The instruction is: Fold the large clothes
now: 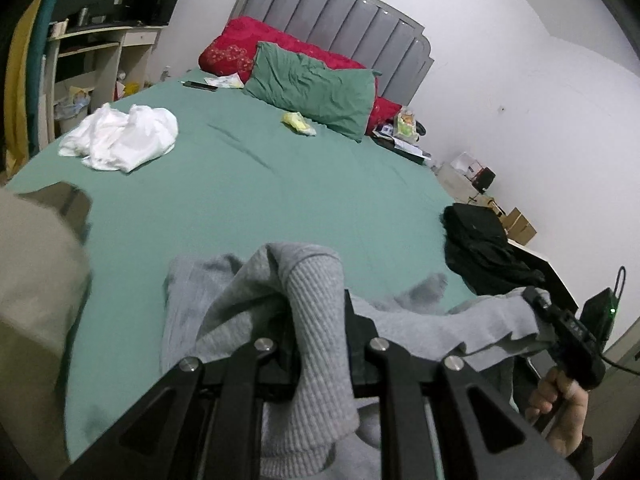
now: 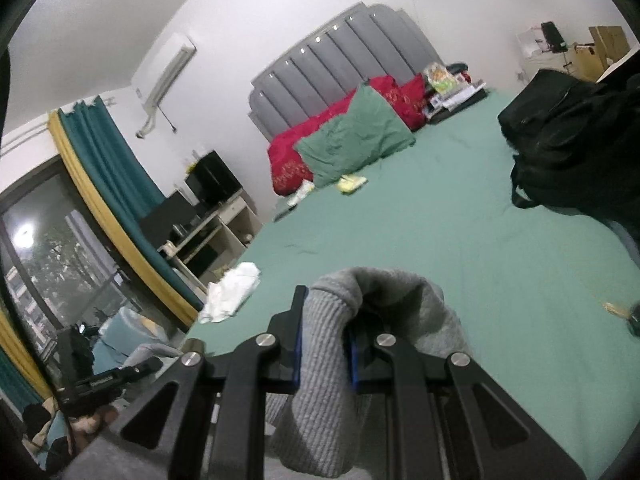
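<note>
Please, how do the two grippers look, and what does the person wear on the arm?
Both the left gripper and the right gripper are matte black linkage frames with triangular cut-outs and round silver pivot bolts. The right one has blue finger pads. A thin black cable trails from it. A dark sleeve cuff shows at the wrist.

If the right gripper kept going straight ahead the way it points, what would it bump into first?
Probably the bare green bedsheet: the right gripper, shut on the grey garment, tilts down toward it. The green pillow lies further on; depth is unclear.

You get flat, even indoor light with soft shadows. Fisheye bending curves the headboard point(image 1: 340, 24) and blackens the corners. Motion blur smears the beige cloth point(image 1: 36, 272); the window point(image 2: 44, 256) shows a glare spot.
</note>
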Demonstrator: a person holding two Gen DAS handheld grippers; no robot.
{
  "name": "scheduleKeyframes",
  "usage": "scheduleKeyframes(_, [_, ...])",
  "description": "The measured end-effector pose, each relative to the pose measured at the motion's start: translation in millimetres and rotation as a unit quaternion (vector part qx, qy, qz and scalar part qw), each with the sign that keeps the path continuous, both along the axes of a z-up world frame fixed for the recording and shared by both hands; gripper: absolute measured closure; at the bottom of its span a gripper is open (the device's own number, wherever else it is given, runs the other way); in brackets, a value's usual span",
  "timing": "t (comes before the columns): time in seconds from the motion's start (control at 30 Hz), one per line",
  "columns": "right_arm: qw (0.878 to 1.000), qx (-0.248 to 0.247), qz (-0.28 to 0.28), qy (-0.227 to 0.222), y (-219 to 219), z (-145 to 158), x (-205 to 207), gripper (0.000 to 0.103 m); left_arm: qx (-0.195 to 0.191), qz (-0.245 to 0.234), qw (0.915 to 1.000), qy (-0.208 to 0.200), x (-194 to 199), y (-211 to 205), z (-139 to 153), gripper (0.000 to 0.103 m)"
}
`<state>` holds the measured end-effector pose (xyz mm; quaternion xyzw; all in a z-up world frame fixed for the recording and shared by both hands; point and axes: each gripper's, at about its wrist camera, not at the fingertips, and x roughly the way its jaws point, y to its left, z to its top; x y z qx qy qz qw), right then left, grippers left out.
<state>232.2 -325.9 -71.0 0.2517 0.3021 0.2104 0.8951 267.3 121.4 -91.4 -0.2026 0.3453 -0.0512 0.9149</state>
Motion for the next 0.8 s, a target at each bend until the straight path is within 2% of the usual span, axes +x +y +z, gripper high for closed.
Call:
scheduleKeyframes(0.07, [1.000,-0.012,-0.005,0.023,4.8,-21.5,32.1,0.086,-0.008,0.012,0.9996,0.025,34.3,9.2,-18.1,0.079])
scheduleKeyframes(0.1, [0.999,-0.014,-0.007,0.043,7.6,-36.5,52.1,0.085,-0.016,0.022,0.9988,0.042,55.3,17.4,-33.2,0.067])
scheduleKeyframes(0.13, [0.997,-0.020,-0.004,0.068,11.3,-52.5,72.0,0.077,-0.014,0.035,0.9978,0.054,68.8,23.6,-44.0,0.051])
scheduleKeyframes(0.17, [0.996,-0.022,0.002,0.082,13.5,-61.9,83.5,0.055,-0.010,0.048,0.9970,0.060,77.0,29.5,-51.1,0.044])
scheduleKeyframes(0.2, [0.995,-0.015,0.014,0.096,15.3,-74.1,97.9,0.043,-0.012,0.066,0.9957,0.064,83.9,38.5,-58.8,0.036])
scheduleKeyframes(0.23, [0.995,-0.006,0.015,0.094,13.2,-80.7,104.2,0.033,-0.016,0.089,0.9942,0.058,85.6,47.9,-62.0,0.032])
scheduleKeyframes(0.3, [0.997,0.005,0.000,0.077,3.8,-82.4,105.9,0.031,-0.022,0.123,0.9914,0.040,79.4,61.4,-60.5,0.026])
scheduleKeyframes(0.37, [0.998,0.009,-0.023,0.056,-10.1,-78.0,96.8,0.007,-0.024,0.123,0.9918,0.025,68.2,67.3,-56.8,0.024])
scheduleKeyframes(0.43, [0.999,0.013,-0.040,0.025,-24.0,-67.9,76.0,0.005,-0.012,0.090,0.9956,0.024,57.9,63.5,-56.3,0.022])
scheduleKeyframes(0.53, [0.997,-0.059,-0.043,0.027,-23.6,-60.6,52.6,0.005,0.045,0.040,0.9968,0.052,49.7,47.0,-64.6,0.022])
scheduleKeyframes(0.63, [0.995,-0.099,0.007,0.015,-13.1,-60.7,30.3,0.005,0.102,0.005,0.9924,0.069,37.7,31.4,-80.0,0.022])
scheduleKeyframes(0.73, [0.986,-0.156,0.058,0.005,6.1,-67.5,15.6,0.005,0.132,-0.006,0.9851,0.111,39.2,25.8,-99.1,0.022])
scheduleKeyframes(0.8, [0.969,-0.236,0.073,0.016,27.3,-80.6,21.7,0.005,0.145,-0.009,0.9816,0.124,44.8,23.6,-107.2,0.022])
